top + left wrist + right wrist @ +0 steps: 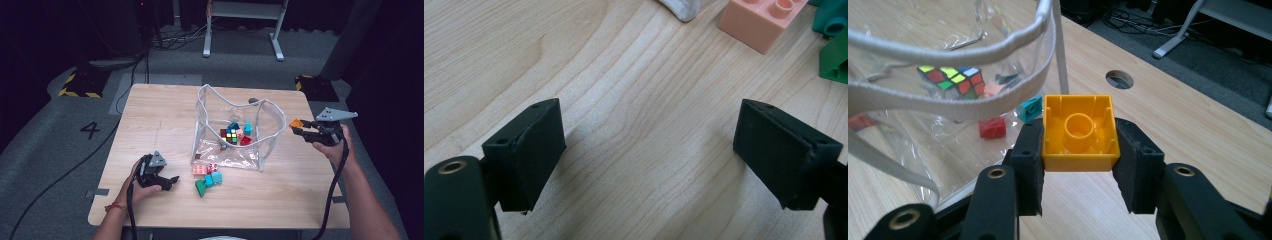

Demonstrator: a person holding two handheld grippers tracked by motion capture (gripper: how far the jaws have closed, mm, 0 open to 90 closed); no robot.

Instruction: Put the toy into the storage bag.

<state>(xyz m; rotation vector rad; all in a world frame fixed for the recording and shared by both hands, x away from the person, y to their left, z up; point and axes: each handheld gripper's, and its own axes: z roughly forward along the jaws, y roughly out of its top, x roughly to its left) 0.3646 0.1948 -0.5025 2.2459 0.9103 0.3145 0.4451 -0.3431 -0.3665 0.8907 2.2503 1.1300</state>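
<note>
One orange block (1080,134) sits clamped in your right claw (1079,165), held in the air off the right edge of the table (150,120), just beside the clear pouch (265,135) that stands open at the table's middle. The pads press on two opposite flat walls, hollow underside toward the camera. That looks a sound hold: the block seems light, rigid plastic, smooth enough to slip if pinched on a corner, so keep the pads square on the walls. The pouch is soft film with a floppy white rim (948,50); I judge it will buckle if bumped, so come over the rim rather than against it.

Your left claw (649,165) rests open and empty near the front-left of the table, with a pink block (759,22) and a green block (836,60) lying loose just ahead.
</note>
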